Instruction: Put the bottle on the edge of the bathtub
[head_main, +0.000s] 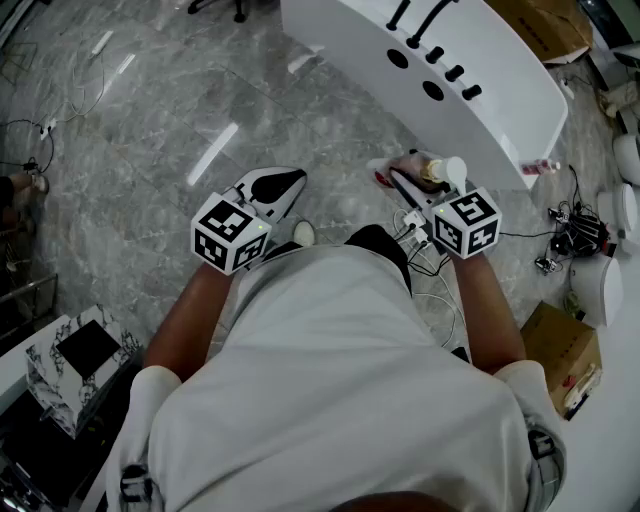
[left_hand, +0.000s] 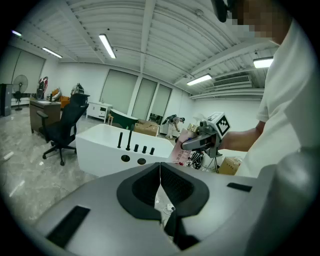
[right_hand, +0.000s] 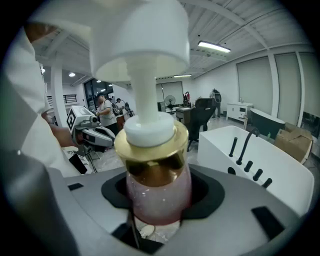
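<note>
**A:** Pinching the pink, glittery pump bottle (right_hand: 159, 175) around its body, just under the gold collar. Why there?

**B:** My guess is that the right gripper (right_hand: 158, 200) gets a broad wall for its 2 black pads to squeeze. That also leaves the white pump head free above them. The bottle sits tilted in the grip, up in the air with nothing under it.

**A:** Where is it relative to the tub?

**B:** In the head view it hangs near the long side of the glossy white bathtub (head_main: 500, 110), short of the rim and not over it. That flat edge carries a row of black tap fittings (head_main: 435, 55). The bare stretch beside them looks like the likely landing spot.

**A:** And the left gripper (left_hand: 160, 187)?

**B:** Its 2 jaws are pressed together with nothing between them. It is held off to the person's left, well apart from the bottle, probably just to keep clear. 1 gripper seems enough for this job.

**A:** What does the next move call for?

**B:** Carrying the bottle over the edge, righting it so the base sits flat, then easing the pads apart. A tall bottle on a narrow rim could tip.
</note>
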